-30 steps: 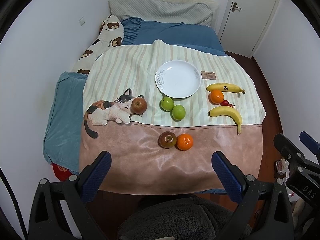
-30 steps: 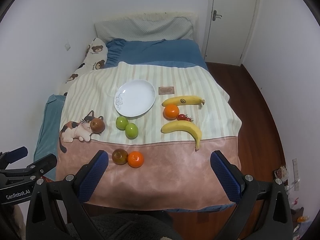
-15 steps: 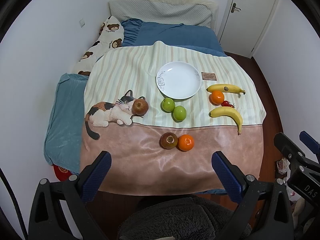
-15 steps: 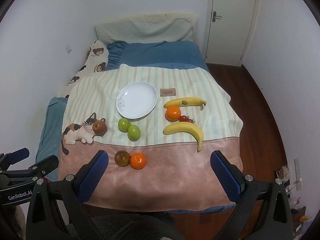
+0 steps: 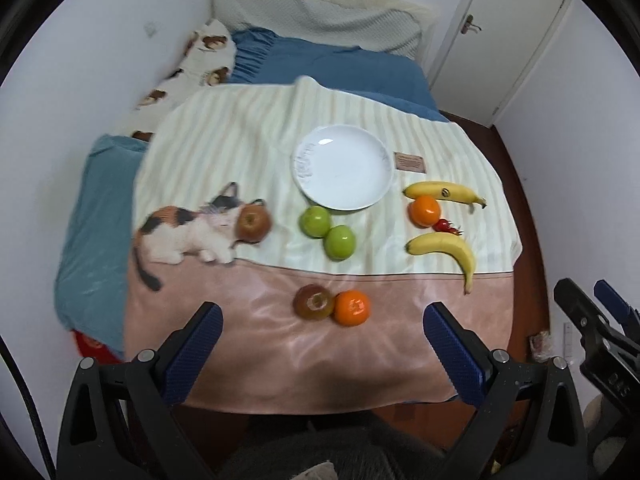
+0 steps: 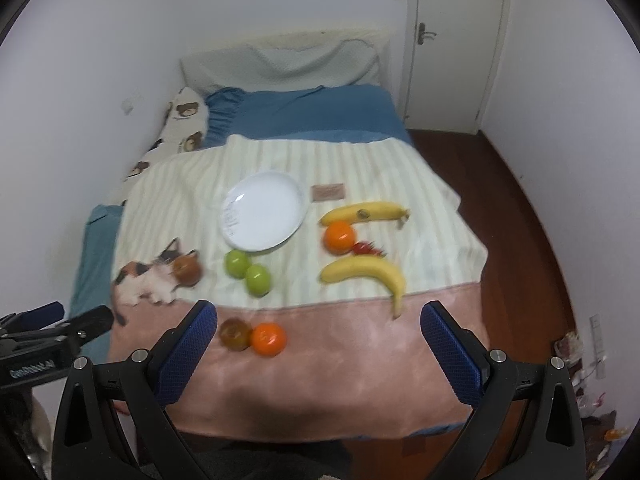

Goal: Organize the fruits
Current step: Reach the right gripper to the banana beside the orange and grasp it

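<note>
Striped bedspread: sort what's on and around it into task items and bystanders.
Task items: white round plate, two green apples, two yellow bananas, two oranges, reddish-brown apple, brownish round fruit, small red cherry tomatoes.

Bystanders: bear-print pillow, small brown label, white door.

A bed (image 5: 336, 64) carries a striped blanket (image 5: 240, 140) bearing a white plate (image 5: 344, 168), apples (image 5: 328, 230), oranges (image 5: 424, 210) and bananas (image 5: 444, 246).
</note>
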{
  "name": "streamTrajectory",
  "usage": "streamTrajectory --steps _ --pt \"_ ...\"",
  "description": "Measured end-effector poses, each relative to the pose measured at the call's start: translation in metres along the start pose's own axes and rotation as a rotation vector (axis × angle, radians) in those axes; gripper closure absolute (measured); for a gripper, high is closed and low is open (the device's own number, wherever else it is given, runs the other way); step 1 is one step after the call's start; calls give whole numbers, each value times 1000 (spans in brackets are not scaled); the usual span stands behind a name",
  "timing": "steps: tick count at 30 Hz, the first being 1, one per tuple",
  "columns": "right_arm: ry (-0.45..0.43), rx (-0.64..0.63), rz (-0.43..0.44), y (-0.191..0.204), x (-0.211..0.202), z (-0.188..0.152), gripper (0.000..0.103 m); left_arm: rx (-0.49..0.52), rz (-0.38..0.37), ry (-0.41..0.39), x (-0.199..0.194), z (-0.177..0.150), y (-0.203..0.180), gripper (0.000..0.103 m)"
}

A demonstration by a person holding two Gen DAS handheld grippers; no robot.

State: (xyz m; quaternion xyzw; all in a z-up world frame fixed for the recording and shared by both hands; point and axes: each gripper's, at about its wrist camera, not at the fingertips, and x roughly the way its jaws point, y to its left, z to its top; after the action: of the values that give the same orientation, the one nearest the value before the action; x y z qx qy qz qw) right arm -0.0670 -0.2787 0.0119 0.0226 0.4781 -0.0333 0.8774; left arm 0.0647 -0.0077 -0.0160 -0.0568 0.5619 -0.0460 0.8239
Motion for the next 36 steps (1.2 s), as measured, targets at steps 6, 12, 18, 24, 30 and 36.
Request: streamTrajectory --steps 6,12,18,24,30,36 --pt "78 -120 -61 -36 79 36 13 -77 -111 146 94 23 -27 1" --pt "231 -348 -9 -65 182 83 14 -289 -281 345 187 33 -69 6" --pt "332 -624 33 -72 289 120 14 -601 -395 485 277 20 -108 6" --pt "437 -809 88 -64 373 135 36 -829 -462 568 331 12 -130 6" --pt "523 -938 146 -49 426 138 37 -960 -420 533 358 22 -138 16" --pt "590 -966 222 -42 451 128 45 -863 -354 495 361 25 -156 53"
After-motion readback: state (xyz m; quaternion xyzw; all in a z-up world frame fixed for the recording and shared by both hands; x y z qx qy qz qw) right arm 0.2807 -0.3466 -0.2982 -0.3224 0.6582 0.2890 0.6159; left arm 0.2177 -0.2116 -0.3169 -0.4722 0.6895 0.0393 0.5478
